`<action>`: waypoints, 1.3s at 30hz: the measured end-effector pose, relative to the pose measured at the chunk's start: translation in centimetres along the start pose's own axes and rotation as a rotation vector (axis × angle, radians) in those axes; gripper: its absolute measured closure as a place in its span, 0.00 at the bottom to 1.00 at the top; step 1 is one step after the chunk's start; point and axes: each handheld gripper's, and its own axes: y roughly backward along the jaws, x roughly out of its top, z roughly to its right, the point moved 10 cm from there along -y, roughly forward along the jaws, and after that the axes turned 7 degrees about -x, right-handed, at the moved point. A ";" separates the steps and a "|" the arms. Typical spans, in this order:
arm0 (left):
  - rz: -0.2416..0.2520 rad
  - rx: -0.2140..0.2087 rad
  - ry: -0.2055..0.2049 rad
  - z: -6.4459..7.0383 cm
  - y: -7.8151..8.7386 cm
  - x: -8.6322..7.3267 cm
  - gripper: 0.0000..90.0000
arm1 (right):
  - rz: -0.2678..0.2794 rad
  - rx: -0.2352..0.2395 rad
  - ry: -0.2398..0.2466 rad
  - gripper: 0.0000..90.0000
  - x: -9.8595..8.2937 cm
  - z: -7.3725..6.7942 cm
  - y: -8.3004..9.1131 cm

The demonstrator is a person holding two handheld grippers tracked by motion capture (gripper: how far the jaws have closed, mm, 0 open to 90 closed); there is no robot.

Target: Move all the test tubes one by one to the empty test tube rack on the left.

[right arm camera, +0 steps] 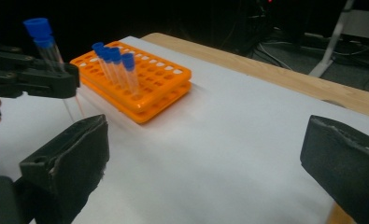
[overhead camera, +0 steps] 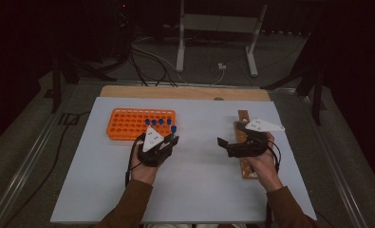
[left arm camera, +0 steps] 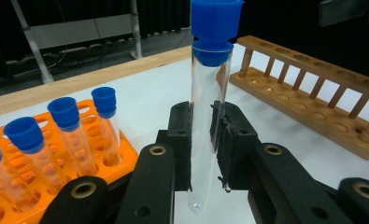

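Left gripper view: one clear test tube (left arm camera: 209, 116) with a blue cap is seen clamped upright between the two black jaws of the left tool (left arm camera: 202, 140), its rounded bottom hanging free above the white desk (left arm camera: 159, 100). Just beside it, an orange rack (left arm camera: 121, 163) is shown carrying four more blue-capped tubes (left arm camera: 105, 123), the leftmost one cut off at the frame edge. One wooden rack (left arm camera: 313, 107) is seen farther off, its right end cropped. In the high view, the left tool (overhead camera: 168, 142) is held just in front of the orange rack (overhead camera: 128, 124), and the tubes there are too small to be counted surely. The right tool (overhead camera: 221, 144) is pointed toward the left one, jaws parted wide and empty, as confirmed in the right gripper view, while its hand (overhead camera: 263, 159) is held over the wooden rack (overhead camera: 244, 118), much of which is hidden beneath it. Both forearms are extended from the bottom edge in brown sleeves.
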 end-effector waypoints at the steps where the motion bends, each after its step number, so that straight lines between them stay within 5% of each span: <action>1: 0.003 0.002 0.001 -0.1 0.1 0.1 0.87 | 0.003 -0.004 0.000 0.02 0.0 0.2 0.1; 19: 0.075 0.075 0.034 -3.5 2.8 1.5 0.87 | 0.046 -0.062 -0.075 0.02 0.0 3.5 2.0; 39: 0.107 0.222 0.069 -8.5 4.6 1.1 0.87 | 0.053 -0.067 -0.087 0.02 0.1 4.1 2.3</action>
